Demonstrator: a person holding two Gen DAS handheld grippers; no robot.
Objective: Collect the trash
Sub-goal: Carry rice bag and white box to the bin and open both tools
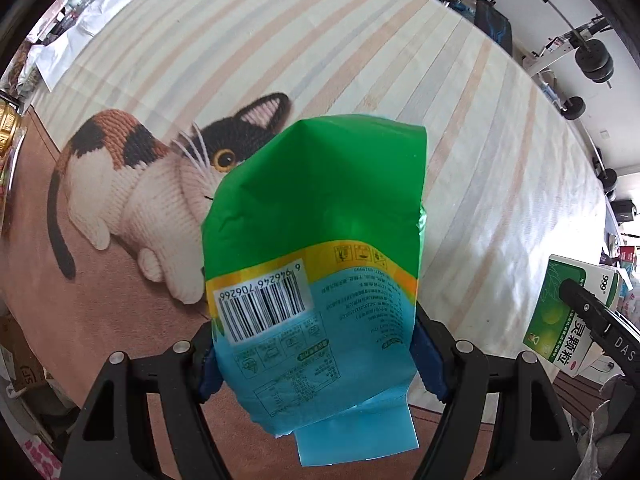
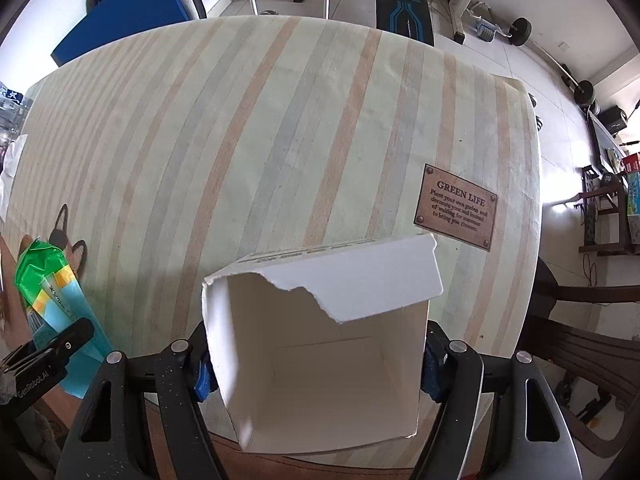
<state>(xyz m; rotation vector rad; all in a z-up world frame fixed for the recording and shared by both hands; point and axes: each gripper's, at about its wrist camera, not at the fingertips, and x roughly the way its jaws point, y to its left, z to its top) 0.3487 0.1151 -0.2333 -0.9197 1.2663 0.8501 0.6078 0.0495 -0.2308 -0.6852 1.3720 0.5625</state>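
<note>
Trash first: the green and blue snack bag (image 1: 316, 264) is sitting clamped in the left tongs (image 1: 316, 364) above the counter (image 1: 360, 40), barcode 6946246706266 facing the left wrist camera, with a knitted cat print (image 1: 132, 196) under it. Right wrist view is showing what that one isn't: the right tongs (image 2: 316, 364) are gripping a torn white box (image 2: 320, 344), its inside showing, and a "GREEN LIFE" plaque (image 2: 456, 210) is lying on the cloth.

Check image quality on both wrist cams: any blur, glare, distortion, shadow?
Left wrist: strong fisheye bending of the tablecloth stripes; green and blue packet sharp enough that its barcode digits read; black corners. Right wrist: same curvature; soft shadow on the cloth beside the torn white box; bright glare on the floor at right.
</note>
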